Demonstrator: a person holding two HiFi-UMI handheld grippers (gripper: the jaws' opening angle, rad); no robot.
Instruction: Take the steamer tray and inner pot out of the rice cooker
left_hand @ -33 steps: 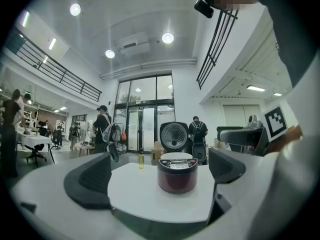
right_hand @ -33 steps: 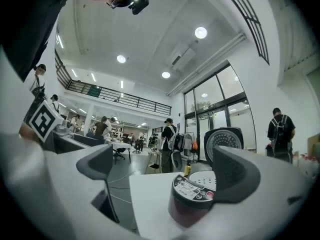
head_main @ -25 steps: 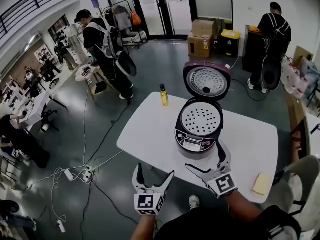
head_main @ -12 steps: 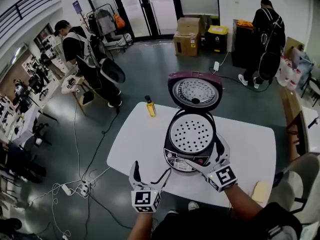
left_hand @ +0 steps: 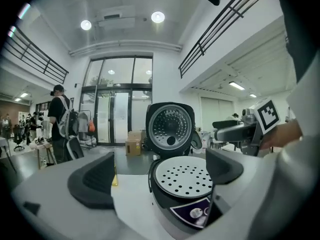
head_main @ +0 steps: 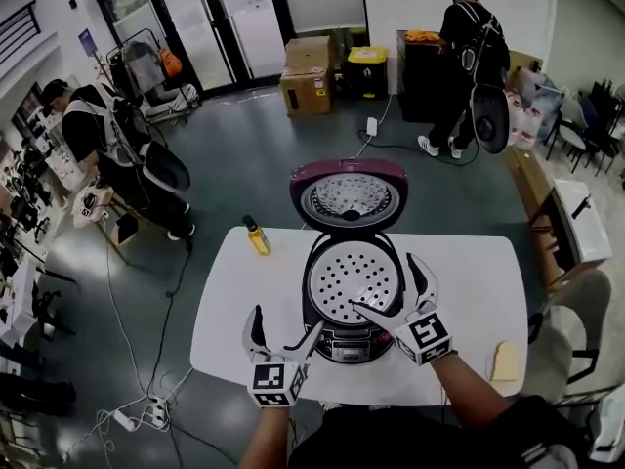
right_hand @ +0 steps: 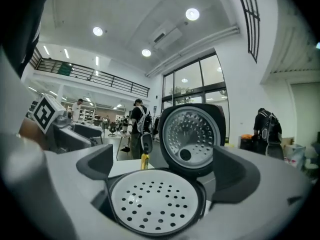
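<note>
Risk judged: the steamer tray (head_main: 354, 283) is seated flush in the mouth of the rice cooker (head_main: 337, 345), so little rim is offered. A one-sided pinch could slip or tip it. The cooker is stood close to the near edge of the table (head_main: 474, 272) and could be dragged. The raised lid (head_main: 349, 195) could be knocked on the lift.

Right gripper (head_main: 386, 283): jaws spread, nothing held, hung over the tray's near-right rim, with the tray seen between and below them.

Left gripper (head_main: 286, 322): jaws spread, empty, at the table's near edge, just left of the cooker's front.

The inner pot is hidden under the tray.
</note>
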